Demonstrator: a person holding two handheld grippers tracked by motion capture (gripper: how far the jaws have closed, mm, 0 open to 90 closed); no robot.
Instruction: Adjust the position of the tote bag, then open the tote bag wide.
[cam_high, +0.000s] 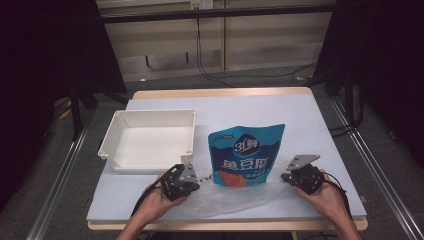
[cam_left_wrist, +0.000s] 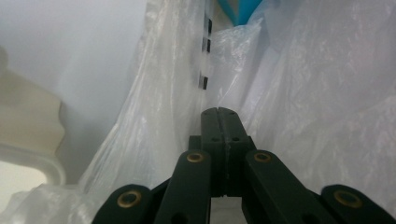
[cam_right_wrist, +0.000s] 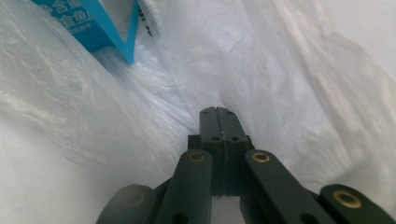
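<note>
Both tools, left tool (cam_high: 187, 176) and right tool (cam_high: 295, 173), flank the snack pouch (cam_high: 246, 155), each clamped on the clear plastic bag (cam_high: 235, 197). Advise drawing evenly to avoid tearing.

One blue snack pouch (cam_high: 246, 156) stands on the worktop (cam_high: 300, 115). One clear plastic bag (cam_high: 235, 197) lies crumpled around its base. One white tray (cam_high: 148, 141) sits to the left. Two tools are present, the left tool (cam_high: 186, 179) and the right tool (cam_high: 295, 172), one in each of two hands.
</note>
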